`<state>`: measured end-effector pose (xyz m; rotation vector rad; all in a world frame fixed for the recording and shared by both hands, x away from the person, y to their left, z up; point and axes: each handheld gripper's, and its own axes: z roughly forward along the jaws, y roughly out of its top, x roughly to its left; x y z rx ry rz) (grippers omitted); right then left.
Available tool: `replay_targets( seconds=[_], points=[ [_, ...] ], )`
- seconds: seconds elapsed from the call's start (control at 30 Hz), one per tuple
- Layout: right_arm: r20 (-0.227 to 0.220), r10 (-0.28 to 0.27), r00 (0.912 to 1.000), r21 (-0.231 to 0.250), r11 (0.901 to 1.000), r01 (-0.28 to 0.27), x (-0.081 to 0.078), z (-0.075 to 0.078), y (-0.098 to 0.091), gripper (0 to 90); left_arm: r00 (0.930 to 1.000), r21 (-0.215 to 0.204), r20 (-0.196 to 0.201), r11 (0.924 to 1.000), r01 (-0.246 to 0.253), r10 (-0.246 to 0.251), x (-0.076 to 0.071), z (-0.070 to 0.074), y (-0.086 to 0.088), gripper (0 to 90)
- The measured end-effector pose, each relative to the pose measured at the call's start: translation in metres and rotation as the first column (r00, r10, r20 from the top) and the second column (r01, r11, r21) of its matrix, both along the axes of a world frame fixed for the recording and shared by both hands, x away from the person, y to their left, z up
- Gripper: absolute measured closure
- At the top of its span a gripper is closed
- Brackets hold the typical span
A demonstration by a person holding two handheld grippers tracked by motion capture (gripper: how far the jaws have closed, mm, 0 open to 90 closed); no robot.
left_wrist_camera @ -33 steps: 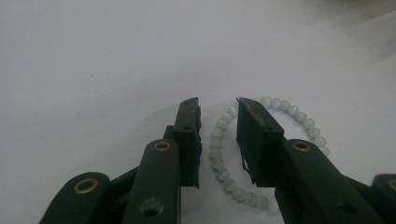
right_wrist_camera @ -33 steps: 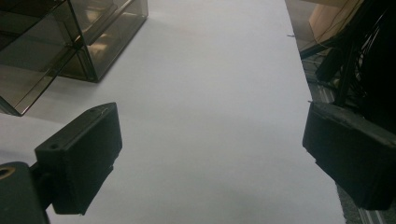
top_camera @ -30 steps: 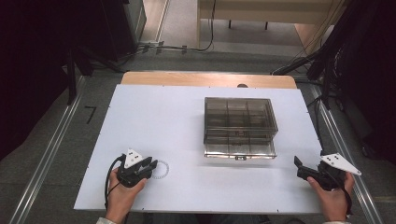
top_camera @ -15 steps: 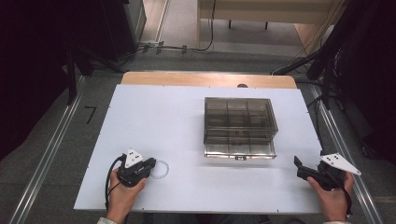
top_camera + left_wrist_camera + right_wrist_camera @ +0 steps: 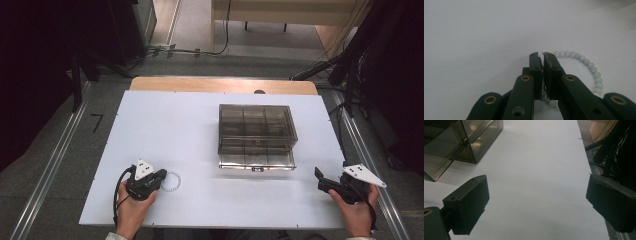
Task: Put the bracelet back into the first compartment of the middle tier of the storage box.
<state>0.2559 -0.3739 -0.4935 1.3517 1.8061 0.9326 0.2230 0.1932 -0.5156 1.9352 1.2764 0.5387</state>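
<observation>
A white bead bracelet [image 5: 171, 181] lies on the white table [image 5: 190, 125] near its front left. My left gripper [image 5: 161, 176] sits low at the bracelet's left side. In the left gripper view its jaws [image 5: 542, 56] have just been closing and now stand together across the bracelet's [image 5: 589, 65] near arc, with beads showing below them. My right gripper [image 5: 320, 180] rests at the front right edge, and its jaws [image 5: 537, 202] stand wide apart over bare table with nothing between them.
A smoky clear box with compartments [image 5: 256, 135] stands right of the table's middle, with a lower drawer facing me; its corner [image 5: 461, 140] shows in the right gripper view. Dark stands and cables flank the table on both sides.
</observation>
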Motion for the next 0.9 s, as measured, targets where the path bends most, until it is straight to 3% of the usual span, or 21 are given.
replay_targets(
  seconds=[0.33,0.6,0.9],
  points=[
    [0.000,-0.004,1.0000,0.011,0.9999,0.004,-0.001,0.001,-0.001,3.3,0.9999,-0.037,-0.012,0.9993,0.003,-0.003,0.000,0.001,0.005,86.5],
    [0.000,-0.003,1.0000,0.011,0.9999,0.003,-0.001,0.001,-0.001,3.3,0.9999,-0.083,0.008,0.9964,-0.014,0.014,-0.005,0.008,0.011,86.5],
    [-0.001,-0.003,1.0000,0.009,1.0000,0.003,0.000,0.000,-0.001,3.3,0.9995,-0.118,0.032,0.9930,0.008,-0.004,-0.011,0.015,0.008,86.4]
  ],
)
